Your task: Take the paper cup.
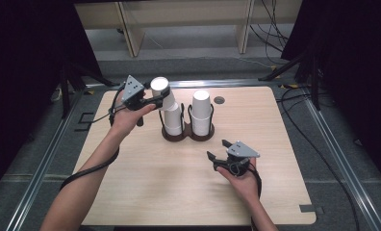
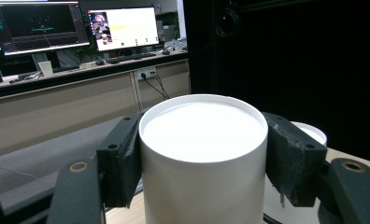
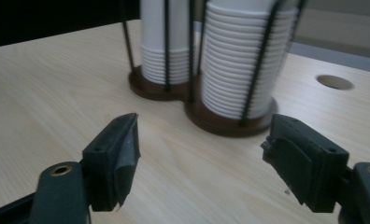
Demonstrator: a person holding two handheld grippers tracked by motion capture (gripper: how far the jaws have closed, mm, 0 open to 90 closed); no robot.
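- The left tool (image 1: 155, 98) is clamped on a white paper cup (image 1: 160, 89), upside down with its flat base up; the left gripper view shows both pads pressed against the cup's (image 2: 202, 154) sides.
- That cup is tilted and sits at the top of the left stack (image 1: 172, 118), above the dark wooden holder (image 1: 187, 135) near the far middle of the table (image 1: 145, 178).
- The right stack (image 1: 201, 113) stands upright in the holder's other ring, just beside the first.
- The right tool (image 1: 218, 149) hovers over bare table nearer the person, apart from the holder, jaws spread with nothing between them.
- In the right gripper view both stacks (image 3: 230, 60) stand inside thin black rods on the holder (image 3: 216, 122), beyond the jaws.
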